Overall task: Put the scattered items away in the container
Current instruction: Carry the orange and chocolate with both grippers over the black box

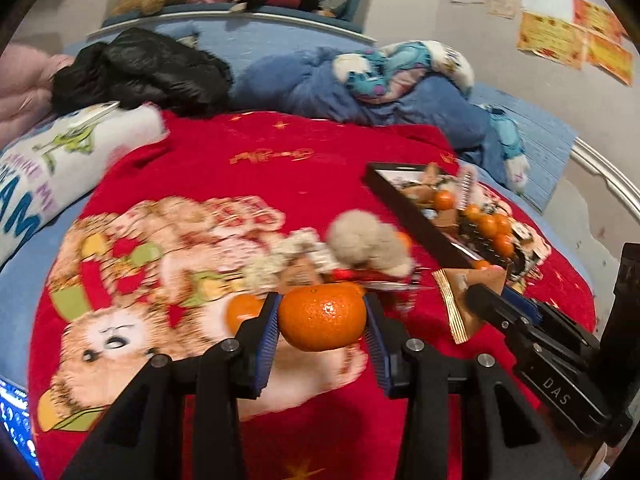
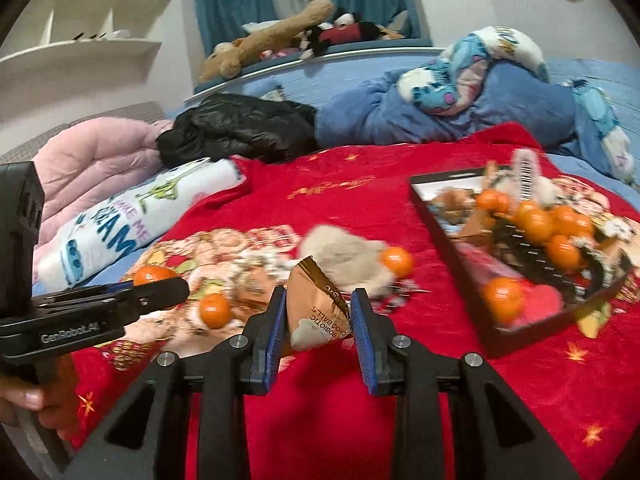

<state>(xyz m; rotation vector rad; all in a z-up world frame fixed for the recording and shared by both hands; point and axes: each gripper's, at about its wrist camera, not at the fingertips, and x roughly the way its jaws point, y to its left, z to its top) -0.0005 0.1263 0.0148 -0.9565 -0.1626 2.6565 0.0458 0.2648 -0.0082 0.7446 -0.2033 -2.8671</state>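
Partly done: tray (image 2: 440, 216) already holds several oranges, packets.
Left gripper (image 1: 322, 316) clamps orange (image 1: 323, 316); right gripper (image 2: 319, 316) pinches snack packet (image 2: 316, 308), both short of tray.
Left of tray: fluffy toy (image 2: 344, 252), loose oranges (image 2: 215, 310) remain.

Both cameras ride on the grippers and look forward along the fingers, tilted down over the red blanket (image 1: 248, 152) from close above it. The left view faces the bed's far side and the wall with posters (image 1: 568, 28), the tray (image 1: 400, 196) to its right. The right view looks the same way (shelves (image 2: 80, 48) at its left edge). They share the blanket, tray (image 2: 448, 216), black jacket (image 2: 240, 128) and plush toys (image 2: 280, 36); each catches the other gripper at its edge.
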